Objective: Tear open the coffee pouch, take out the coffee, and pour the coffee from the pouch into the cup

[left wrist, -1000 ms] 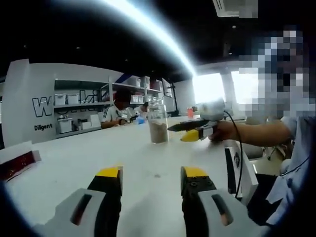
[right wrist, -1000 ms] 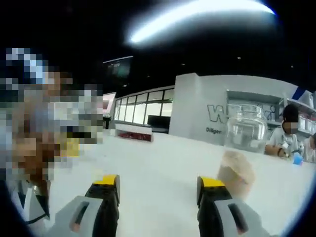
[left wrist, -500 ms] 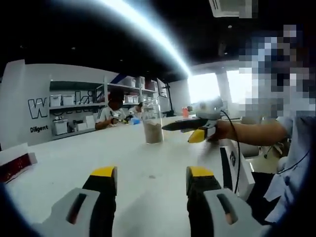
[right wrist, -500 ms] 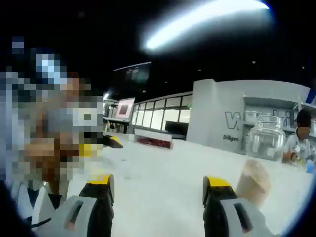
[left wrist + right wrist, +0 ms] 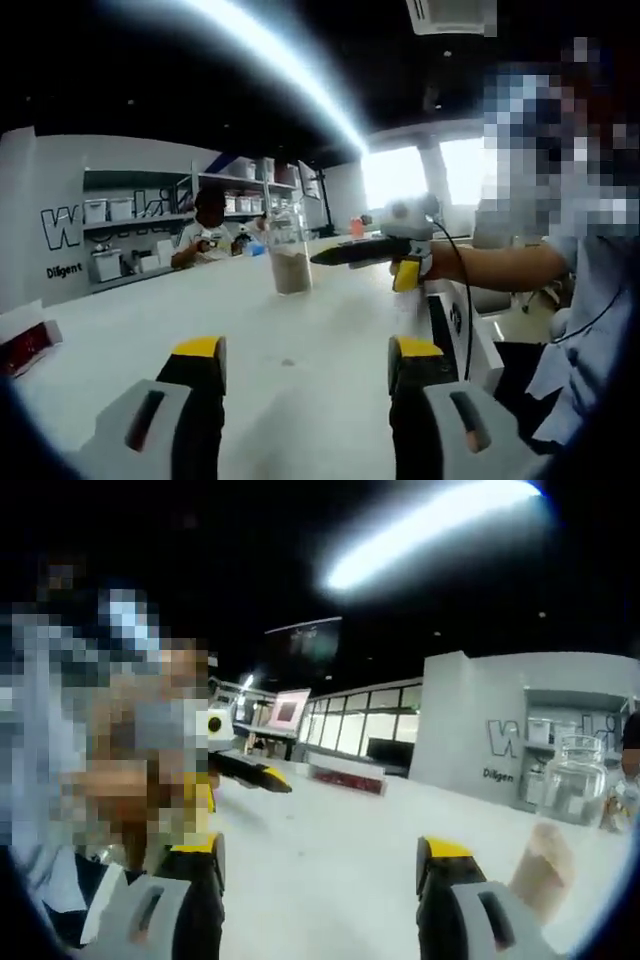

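Cup drifted left, beyond left gripper

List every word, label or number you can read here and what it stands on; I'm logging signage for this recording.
"Diligent", partly cut in both views: small dark word on the grey wall, below the big letters.
"W...": big outlined letters on that wall; only the W is sure, the rest is hidden by shelves.
Red box on the white table: print too blurred to read.
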